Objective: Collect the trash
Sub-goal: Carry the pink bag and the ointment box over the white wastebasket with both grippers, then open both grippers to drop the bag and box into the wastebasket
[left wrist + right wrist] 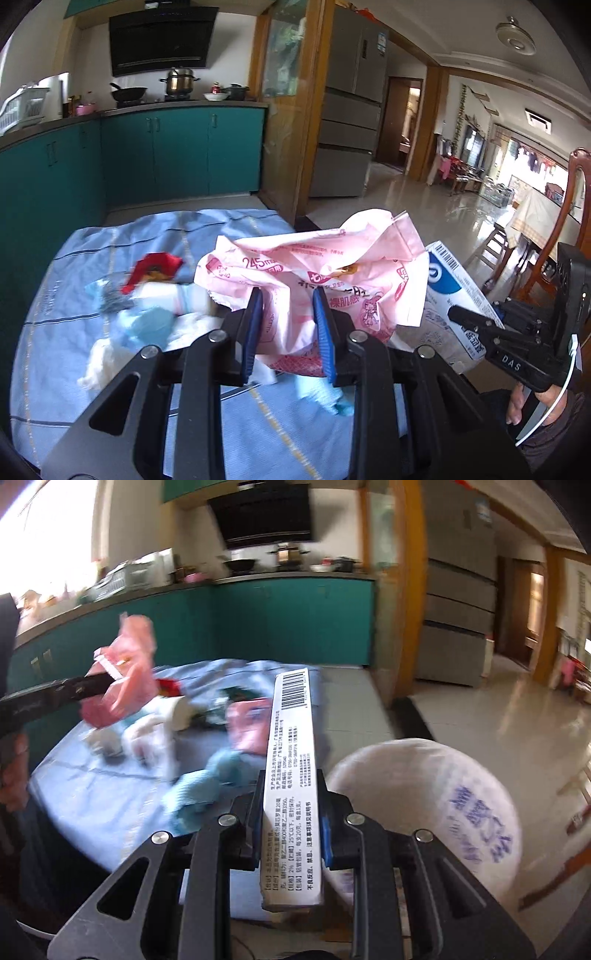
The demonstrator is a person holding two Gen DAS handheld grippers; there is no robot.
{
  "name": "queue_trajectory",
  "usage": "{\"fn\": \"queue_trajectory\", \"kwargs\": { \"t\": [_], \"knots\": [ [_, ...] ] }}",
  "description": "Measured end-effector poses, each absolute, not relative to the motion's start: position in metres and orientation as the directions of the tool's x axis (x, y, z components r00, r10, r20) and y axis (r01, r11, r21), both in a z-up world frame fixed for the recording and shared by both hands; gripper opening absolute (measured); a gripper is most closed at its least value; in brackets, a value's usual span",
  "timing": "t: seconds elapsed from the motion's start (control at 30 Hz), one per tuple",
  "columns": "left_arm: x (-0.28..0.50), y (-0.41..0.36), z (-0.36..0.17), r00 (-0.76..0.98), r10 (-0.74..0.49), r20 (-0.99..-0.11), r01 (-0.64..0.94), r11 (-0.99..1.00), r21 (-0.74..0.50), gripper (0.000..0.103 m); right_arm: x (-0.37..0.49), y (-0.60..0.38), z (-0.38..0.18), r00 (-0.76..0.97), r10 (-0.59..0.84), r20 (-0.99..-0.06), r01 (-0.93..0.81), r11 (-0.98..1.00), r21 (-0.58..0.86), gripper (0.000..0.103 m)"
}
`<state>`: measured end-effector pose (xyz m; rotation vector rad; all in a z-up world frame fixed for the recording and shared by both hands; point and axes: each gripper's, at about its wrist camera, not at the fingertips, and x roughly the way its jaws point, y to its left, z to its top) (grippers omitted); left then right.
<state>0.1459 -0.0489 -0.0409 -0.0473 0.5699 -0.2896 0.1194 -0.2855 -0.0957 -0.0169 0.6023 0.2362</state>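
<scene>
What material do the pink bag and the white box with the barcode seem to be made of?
Pink bag: probably thin plastic film with a soft sheen; it crumples into sharp folds. White box: likely cardboard, smooth and printed; its faces stay flat and its edges straight.

Crinkled, glossy pink plastic wrapper (314,266) – thin film, printed. Smooth matt white cardboard box (293,775). Soft blue woven cloth (110,369) over the table, creased. Rough woven white sack (436,805) – matt. Polished, mirror-glossy floor tiles (424,206).
</scene>
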Motion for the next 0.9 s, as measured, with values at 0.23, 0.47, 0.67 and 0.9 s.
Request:
{"fn": "queue_trajectory", "kwargs": {
  "t": [0.23, 0.47, 0.67, 0.9],
  "knots": [
    [0.193, -0.142, -0.059, 0.695, -0.460, -0.553, 0.438, 0.880, -0.182, 0.030, 0.105, -0.342, -0.098, 0.831, -0.015, -0.557, -0.011, 0.999, -0.043, 0.024],
    [0.236, -0.220, -0.099, 0.527, -0.617, -0.585, 0.521, 0.778, -0.351, 0.040, 0.107, -0.387, -0.126, 0.785, -0.105, -0.611, 0.123, 0.992, -0.014, 0.024],
    [0.255, -0.223, -0.107, 0.537, -0.600, -0.592, 0.491, 0.794, -0.359, 0.070, 0.129, -0.403, -0.130, 0.765, -0.113, -0.634, 0.159, 0.987, 0.016, 0.024],
    [0.227, -0.144, -0.072, 0.720, -0.437, -0.539, 0.362, 0.899, -0.245, 0.078, 0.151, -0.384, -0.130, 0.776, -0.122, -0.619, 0.139, 0.990, -0.021, 0.077]
  ]
}}
